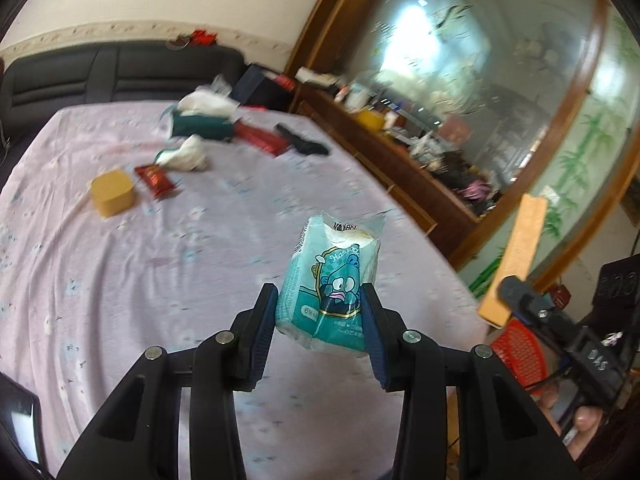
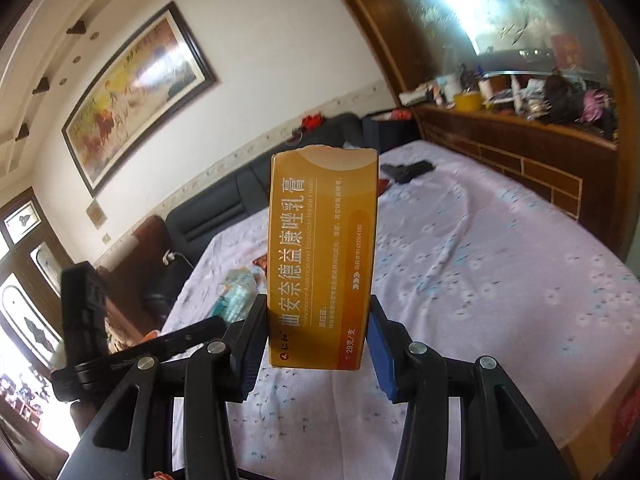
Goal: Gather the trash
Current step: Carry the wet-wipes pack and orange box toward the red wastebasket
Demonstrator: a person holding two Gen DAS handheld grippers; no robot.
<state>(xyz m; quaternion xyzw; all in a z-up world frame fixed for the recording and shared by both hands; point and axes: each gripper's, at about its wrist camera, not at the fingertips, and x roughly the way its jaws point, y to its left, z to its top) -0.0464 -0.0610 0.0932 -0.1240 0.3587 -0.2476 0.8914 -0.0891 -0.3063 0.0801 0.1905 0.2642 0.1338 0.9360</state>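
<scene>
A: What does the left gripper [image 1: 322, 312] hold?

B: Its jaws are closed on a teal tissue pack [image 1: 334, 284] with a cartoon print, clamped on both sides and raised clear of the bed [image 1: 120, 280], above the bed's near right part. The gripper points along the bed toward the headboard.

A: And the right gripper [image 2: 318, 344]?

B: It pinches an orange medicine box [image 2: 323, 260] by its lower end. The box stands upright between the jaws, its open top flap uppermost, held in the air over the bed's near edge. From the left wrist view the same box [image 1: 516, 256] shows past the bed's right edge, tilted, above a red basket [image 1: 520, 354].

A: What lies on the bed?

B: Toward the far end, a dark green tissue box [image 1: 202, 126] with white tissue spilling out, a crumpled white tissue [image 1: 188, 154], two red wrappers [image 1: 156, 179], a black cloth [image 1: 304, 142], and a yellow block [image 1: 112, 191] nearer the left edge.
</scene>
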